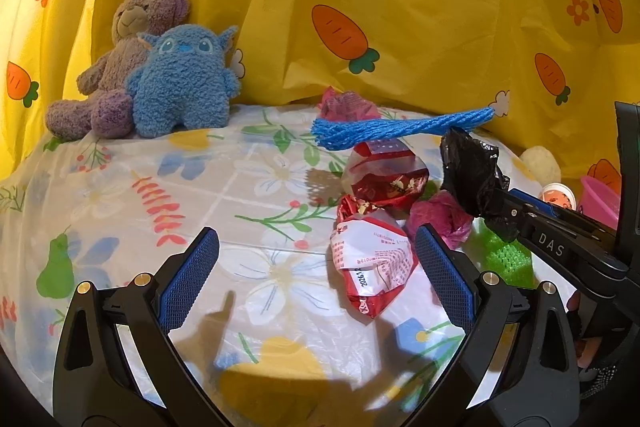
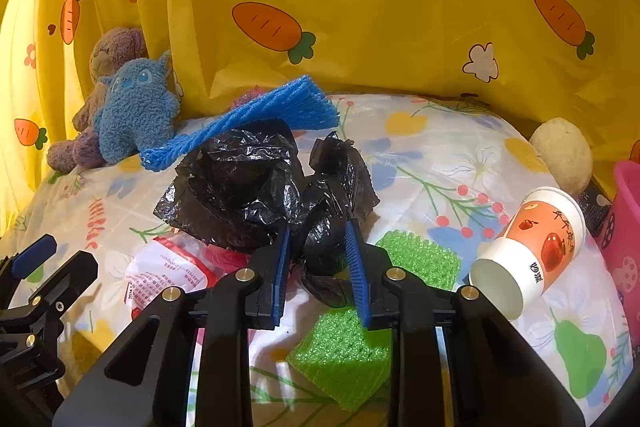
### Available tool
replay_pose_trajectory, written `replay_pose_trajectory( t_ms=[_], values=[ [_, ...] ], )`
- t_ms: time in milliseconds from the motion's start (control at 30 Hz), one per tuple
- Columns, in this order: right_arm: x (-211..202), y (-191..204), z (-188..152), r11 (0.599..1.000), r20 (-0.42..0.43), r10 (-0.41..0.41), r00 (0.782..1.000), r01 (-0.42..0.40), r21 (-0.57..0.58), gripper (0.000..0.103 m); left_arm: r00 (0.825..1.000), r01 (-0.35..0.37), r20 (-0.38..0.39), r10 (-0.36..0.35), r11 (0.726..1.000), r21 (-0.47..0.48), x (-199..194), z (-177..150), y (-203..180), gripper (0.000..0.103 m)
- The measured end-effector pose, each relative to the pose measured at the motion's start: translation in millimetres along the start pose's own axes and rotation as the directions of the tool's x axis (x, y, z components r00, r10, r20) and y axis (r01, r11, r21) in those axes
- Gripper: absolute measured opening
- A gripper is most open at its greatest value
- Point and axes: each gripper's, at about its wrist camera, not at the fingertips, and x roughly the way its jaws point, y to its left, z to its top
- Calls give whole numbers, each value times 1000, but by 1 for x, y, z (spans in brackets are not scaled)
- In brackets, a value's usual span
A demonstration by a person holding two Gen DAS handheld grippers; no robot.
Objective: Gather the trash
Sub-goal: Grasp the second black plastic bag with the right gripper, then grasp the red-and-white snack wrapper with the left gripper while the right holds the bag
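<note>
Right gripper (image 2: 320, 267) fingers clamp black bag (image 2: 256, 183), seemingly crumpled, no clear axis; left gripper (image 1: 316, 279) fingers apart.

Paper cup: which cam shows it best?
Right wrist: the paper cup lies on its side, whole, open mouth toward the lens. Left wrist shows only a sliver of it behind the right claw.

I see 2 plush toys, brown bear (image 1: 128, 39) behind blue monster (image 1: 182, 79), far left on floral tablecloth (image 1: 200, 195). Blue foam net (image 1: 400, 129) rides atop crumpled black plastic bag (image 2: 256, 195); red-white wrapper (image 1: 370, 263) left of it, tipped paper cup (image 2: 532, 255) right.
</note>
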Motion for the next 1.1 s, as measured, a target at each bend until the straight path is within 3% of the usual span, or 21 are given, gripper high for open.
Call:
replay_pose_trajectory(
  t_ms=[433,600,700,867,1100],
  values=[
    [-63,-25,-17,998,112,-46,993,41,48,27,995,59,-86,-58,998,7,22,0,-12,97],
    [-77,-34,-23,996,123,-52,991,43,72,27,982,87,-165,-88,996,-13,43,2,-14,91],
    [-84,-38,-26,996,130,-56,990,46,80,27,969,108,-218,-112,994,-30,55,1,-14,82],
    [-90,-41,-29,995,137,-60,989,49,86,27,944,143,-294,-148,989,-38,70,-4,-17,54],
    [-98,-44,-34,994,138,-67,988,54,91,27,941,166,-288,-175,985,-56,68,-4,-15,41]
  ],
)
